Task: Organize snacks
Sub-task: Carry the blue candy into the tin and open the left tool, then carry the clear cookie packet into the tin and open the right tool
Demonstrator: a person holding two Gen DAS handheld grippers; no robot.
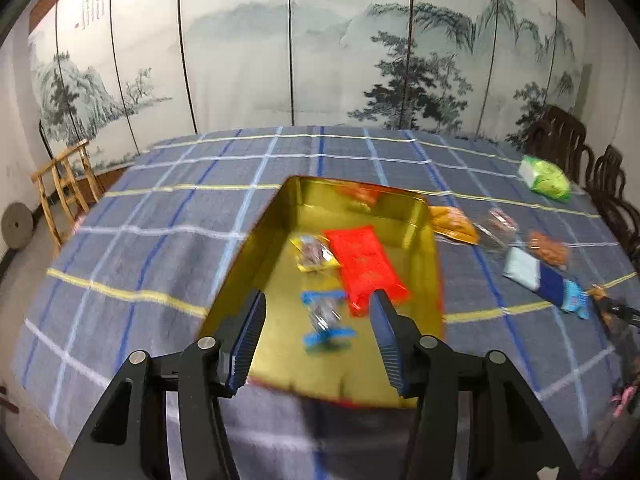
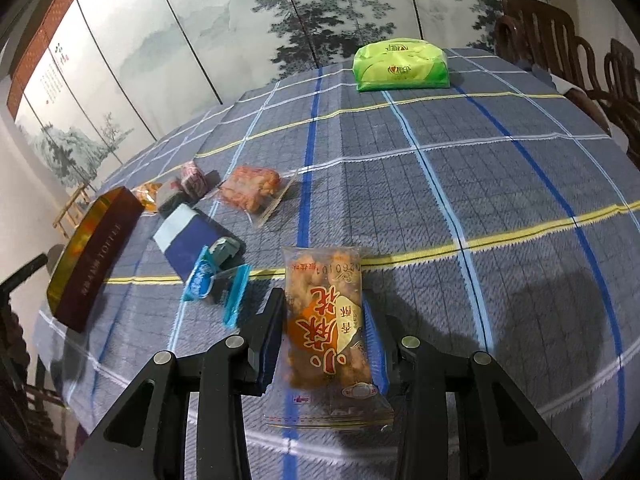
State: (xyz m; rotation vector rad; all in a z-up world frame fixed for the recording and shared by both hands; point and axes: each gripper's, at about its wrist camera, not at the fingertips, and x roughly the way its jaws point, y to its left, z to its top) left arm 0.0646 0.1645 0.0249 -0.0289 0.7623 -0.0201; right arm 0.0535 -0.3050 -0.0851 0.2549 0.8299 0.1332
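An open gold tin stands on the checked tablecloth. Inside it lie a red packet, a yellow packet and a clear packet with blue ends. My left gripper hovers over the tin's near end, open, its pads touching nothing. In the right wrist view my right gripper is shut on a clear packet of orange fried snacks, low over the cloth. The tin shows there from its dark red side, at the left.
Loose snacks lie between tin and right gripper: a blue and white box, a blue-wrapped packet, a clear bag of orange pieces, a pink packet. A green tissue pack sits far back. Dark wooden chairs line the right edge.
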